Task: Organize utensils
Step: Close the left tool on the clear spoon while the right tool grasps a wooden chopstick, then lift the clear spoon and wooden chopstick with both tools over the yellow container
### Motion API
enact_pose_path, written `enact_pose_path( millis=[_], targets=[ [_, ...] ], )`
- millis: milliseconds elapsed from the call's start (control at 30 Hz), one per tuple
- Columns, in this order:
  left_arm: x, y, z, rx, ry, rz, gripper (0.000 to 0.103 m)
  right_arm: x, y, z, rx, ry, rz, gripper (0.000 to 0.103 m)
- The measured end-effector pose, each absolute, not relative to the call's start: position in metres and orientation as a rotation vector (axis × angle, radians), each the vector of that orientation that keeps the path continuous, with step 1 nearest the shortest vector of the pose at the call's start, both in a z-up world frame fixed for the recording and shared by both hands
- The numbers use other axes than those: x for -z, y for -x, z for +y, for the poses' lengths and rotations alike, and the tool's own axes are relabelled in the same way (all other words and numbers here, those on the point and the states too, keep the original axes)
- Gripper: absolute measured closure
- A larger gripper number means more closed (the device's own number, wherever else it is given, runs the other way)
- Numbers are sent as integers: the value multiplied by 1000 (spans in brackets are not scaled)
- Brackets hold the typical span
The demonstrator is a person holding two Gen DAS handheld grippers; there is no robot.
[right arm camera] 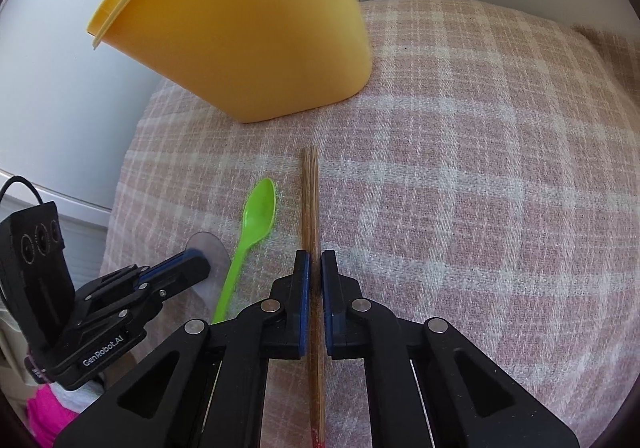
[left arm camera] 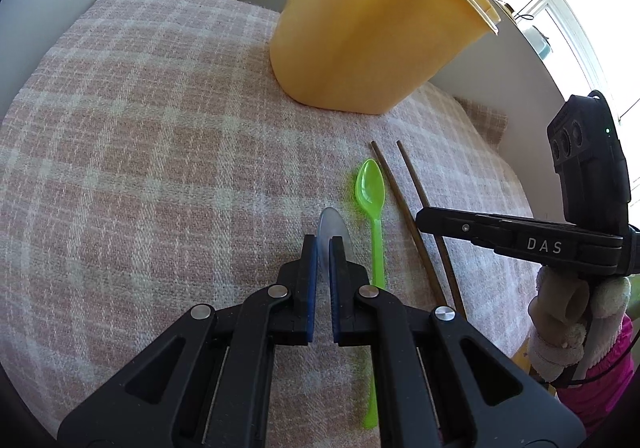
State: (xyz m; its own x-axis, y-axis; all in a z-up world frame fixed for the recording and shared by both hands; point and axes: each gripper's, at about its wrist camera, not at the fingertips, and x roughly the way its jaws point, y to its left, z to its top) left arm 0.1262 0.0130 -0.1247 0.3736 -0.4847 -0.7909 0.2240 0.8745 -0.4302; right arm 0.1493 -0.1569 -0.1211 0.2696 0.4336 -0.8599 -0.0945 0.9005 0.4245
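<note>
1. My left gripper (left arm camera: 325, 244) is clamped on a clear spoon (left arm camera: 331, 229), bowl poking past the fingertips.
2. My right gripper (right arm camera: 315, 260) is pinched tight on the paired chopsticks (right arm camera: 311, 192).
3. A green spoon (right arm camera: 256, 220) lies between both grippers on the checked cloth (right arm camera: 460, 188).
4. The yellow holder (right arm camera: 256, 32) stands ahead of both.

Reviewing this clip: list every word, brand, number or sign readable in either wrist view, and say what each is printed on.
"DAS" - white letters on the side of the right claw, seen from the left wrist view.
"GenRobot.AI" - white letters on the body of the left claw, seen from the right wrist view.
Nothing else is legible; the yellow holder shows no print.
</note>
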Motion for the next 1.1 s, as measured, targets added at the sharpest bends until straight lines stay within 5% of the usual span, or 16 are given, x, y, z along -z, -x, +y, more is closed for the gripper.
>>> enact_pose_path(
  millis=[1100],
  targets=[
    [-24,-133,29,455,213,664,103,-13,-112,-178,-308,-143,809,99]
  ],
)
